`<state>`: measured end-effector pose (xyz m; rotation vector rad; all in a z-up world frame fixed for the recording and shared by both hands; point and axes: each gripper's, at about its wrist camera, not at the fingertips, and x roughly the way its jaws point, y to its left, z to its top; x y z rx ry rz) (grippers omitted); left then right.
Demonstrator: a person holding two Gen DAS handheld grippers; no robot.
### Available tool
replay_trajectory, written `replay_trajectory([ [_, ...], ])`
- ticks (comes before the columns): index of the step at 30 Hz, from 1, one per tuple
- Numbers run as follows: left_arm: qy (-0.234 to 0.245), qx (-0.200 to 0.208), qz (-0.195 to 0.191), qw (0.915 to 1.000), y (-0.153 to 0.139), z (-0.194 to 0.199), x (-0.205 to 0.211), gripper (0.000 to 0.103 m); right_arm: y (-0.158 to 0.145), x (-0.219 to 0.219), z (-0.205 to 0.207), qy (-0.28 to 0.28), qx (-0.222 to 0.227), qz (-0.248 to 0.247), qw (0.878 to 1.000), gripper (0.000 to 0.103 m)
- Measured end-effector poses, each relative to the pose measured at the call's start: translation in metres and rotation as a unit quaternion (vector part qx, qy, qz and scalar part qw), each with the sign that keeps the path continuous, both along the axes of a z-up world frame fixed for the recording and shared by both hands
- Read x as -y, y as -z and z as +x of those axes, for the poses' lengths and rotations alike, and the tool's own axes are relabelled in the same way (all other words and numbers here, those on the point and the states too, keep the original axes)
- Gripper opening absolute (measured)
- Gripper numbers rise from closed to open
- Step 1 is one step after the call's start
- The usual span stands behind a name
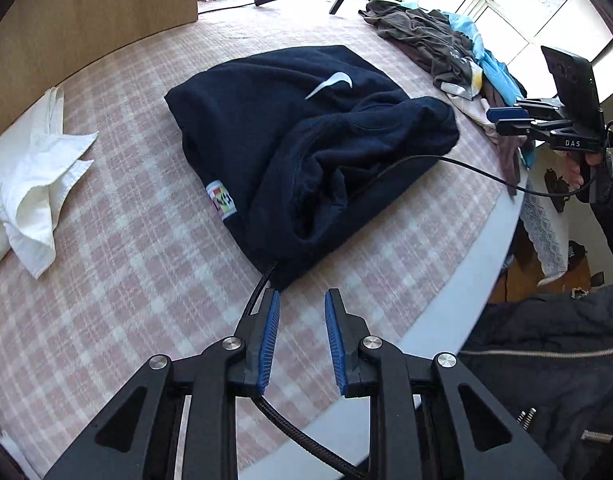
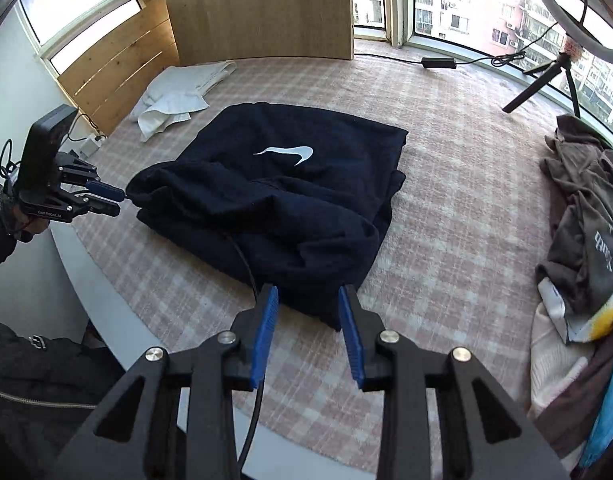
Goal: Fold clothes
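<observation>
A navy hoodie [image 1: 298,128] with a white swoosh lies folded into a bulky bundle on the checked pink tablecloth [image 1: 126,280]. My left gripper [image 1: 302,296] stands open, its fingertips right at the bundle's near corner and nothing between the pads. In the right wrist view the hoodie [image 2: 290,184] fills the middle, and the left gripper [image 2: 116,198] sits at its left edge. My right gripper [image 2: 309,292] is open too, with the hoodie's near corner just beyond its tips. From the left wrist view the right gripper [image 1: 502,118] hovers a little off the hoodie's right side. A black cable [image 1: 478,172] trails over the fabric.
A crumpled white garment [image 1: 30,184] lies at the left. A pile of brown and blue clothes [image 2: 578,208] sits at the right. A tripod [image 2: 546,84] and a wooden board [image 2: 258,8] stand at the back. The round table edge [image 1: 466,280] curves near a person's dark jacket [image 1: 546,360].
</observation>
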<state>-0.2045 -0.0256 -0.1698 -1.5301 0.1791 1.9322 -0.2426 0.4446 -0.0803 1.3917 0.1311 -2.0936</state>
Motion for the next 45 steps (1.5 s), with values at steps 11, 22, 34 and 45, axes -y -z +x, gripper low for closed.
replay_trajectory([
  [11,-0.016,-0.045,0.001,0.9989,-0.011,-0.036,-0.009,0.026,-0.031,-0.041,-0.015,0.071,-0.034,-0.097,0.992,0.049],
  [22,0.035,-0.015,-0.017,0.9991,0.027,-0.073,-0.062,0.022,0.067,-0.012,-0.083,0.03,0.083,-0.049,0.995,0.049],
  [34,0.123,-0.082,-0.03,0.9885,-0.004,0.009,-0.045,0.008,0.026,0.02,-0.008,-0.12,-0.032,0.019,0.992,0.012],
  [45,0.066,-0.076,0.002,0.9949,-0.004,-0.017,-0.058,0.014,0.035,-0.011,-0.023,0.015,0.041,-0.058,0.997,0.031],
])
